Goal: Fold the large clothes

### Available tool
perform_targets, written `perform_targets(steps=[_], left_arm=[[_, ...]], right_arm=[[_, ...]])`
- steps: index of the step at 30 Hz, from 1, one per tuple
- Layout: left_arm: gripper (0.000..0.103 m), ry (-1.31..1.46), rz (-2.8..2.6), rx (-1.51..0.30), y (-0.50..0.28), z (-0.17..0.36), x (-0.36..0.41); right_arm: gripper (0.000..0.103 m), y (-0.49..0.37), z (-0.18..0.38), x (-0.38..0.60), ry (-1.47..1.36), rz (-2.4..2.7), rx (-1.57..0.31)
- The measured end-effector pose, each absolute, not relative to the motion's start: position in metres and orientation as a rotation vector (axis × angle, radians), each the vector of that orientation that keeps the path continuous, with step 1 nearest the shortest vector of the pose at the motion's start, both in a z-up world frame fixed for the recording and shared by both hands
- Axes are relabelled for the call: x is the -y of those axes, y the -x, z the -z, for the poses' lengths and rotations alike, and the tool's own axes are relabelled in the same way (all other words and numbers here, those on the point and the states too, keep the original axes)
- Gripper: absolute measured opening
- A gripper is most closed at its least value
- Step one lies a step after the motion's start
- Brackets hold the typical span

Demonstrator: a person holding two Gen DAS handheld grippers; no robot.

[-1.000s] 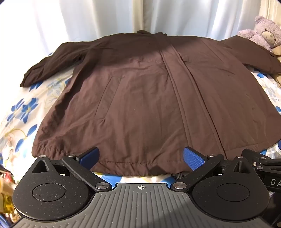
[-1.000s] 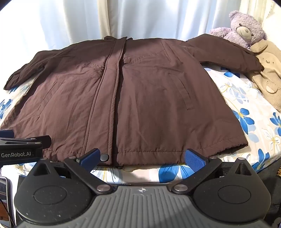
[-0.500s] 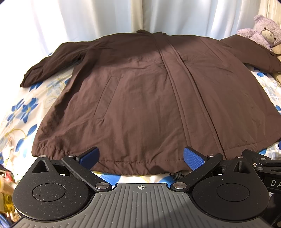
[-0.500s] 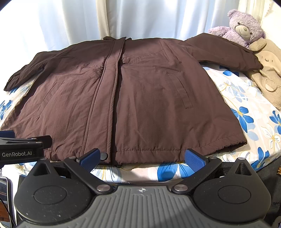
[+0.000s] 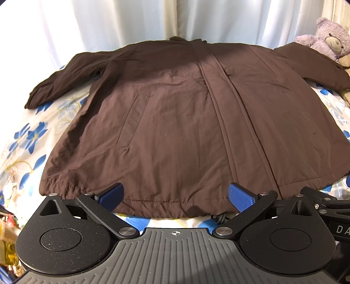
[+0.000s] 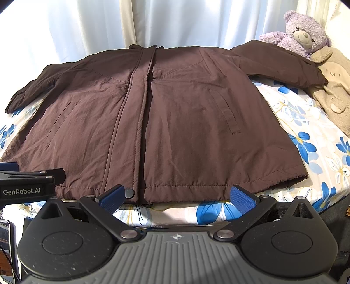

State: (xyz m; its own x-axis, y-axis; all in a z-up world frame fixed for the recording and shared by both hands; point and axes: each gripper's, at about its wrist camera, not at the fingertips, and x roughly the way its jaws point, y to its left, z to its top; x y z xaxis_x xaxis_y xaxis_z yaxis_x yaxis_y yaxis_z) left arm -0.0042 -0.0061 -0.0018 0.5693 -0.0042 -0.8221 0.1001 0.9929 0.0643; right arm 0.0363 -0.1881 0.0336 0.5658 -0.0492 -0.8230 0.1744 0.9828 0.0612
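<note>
A large dark brown jacket [image 5: 175, 122] [image 6: 175, 122] lies flat and front side up on a floral bedsheet, both sleeves spread out sideways and its hem toward me. My left gripper [image 5: 176, 194] hovers open just before the hem, left of the jacket's centre placket. My right gripper [image 6: 177, 195] is open too, near the hem at the bottom snap [image 6: 129, 193]. Nothing sits between either pair of blue fingers. The left gripper's side [image 6: 26, 185] shows at the left edge of the right wrist view.
The bed has a white sheet with blue flowers [image 6: 306, 148]. A purple teddy bear [image 6: 304, 32] and a beige plush toy [image 6: 334, 87] lie at the far right by the jacket's right sleeve. White curtains [image 5: 175, 19] hang behind the bed. Clutter shows at the lower left [image 5: 6, 240].
Both grippers have barely shifted; the right wrist view has edged slightly toward the hem. The jacket lies unmoved and both grippers stay open.
</note>
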Motion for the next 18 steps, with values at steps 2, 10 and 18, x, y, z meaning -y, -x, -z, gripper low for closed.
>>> perform_targets(steps=[2, 10, 18], left_arm=[[0.103, -0.109, 0.061, -0.965, 0.0042, 0.002, 0.006], [0.103, -0.109, 0.061, -0.966, 0.004, 0.0024, 0.0061], [0.103, -0.111, 0.059, -0.971, 0.0032, 0.0039, 0.007]], right_arm=[[0.102, -0.0364, -0.0334, 0.1888, -0.142, 0.132, -0.963], [0.102, -0.0369, -0.0326, 0.1892, -0.144, 0.131, -0.966], [0.102, -0.0368, -0.0316, 0.1896, -0.145, 0.13, -0.969]])
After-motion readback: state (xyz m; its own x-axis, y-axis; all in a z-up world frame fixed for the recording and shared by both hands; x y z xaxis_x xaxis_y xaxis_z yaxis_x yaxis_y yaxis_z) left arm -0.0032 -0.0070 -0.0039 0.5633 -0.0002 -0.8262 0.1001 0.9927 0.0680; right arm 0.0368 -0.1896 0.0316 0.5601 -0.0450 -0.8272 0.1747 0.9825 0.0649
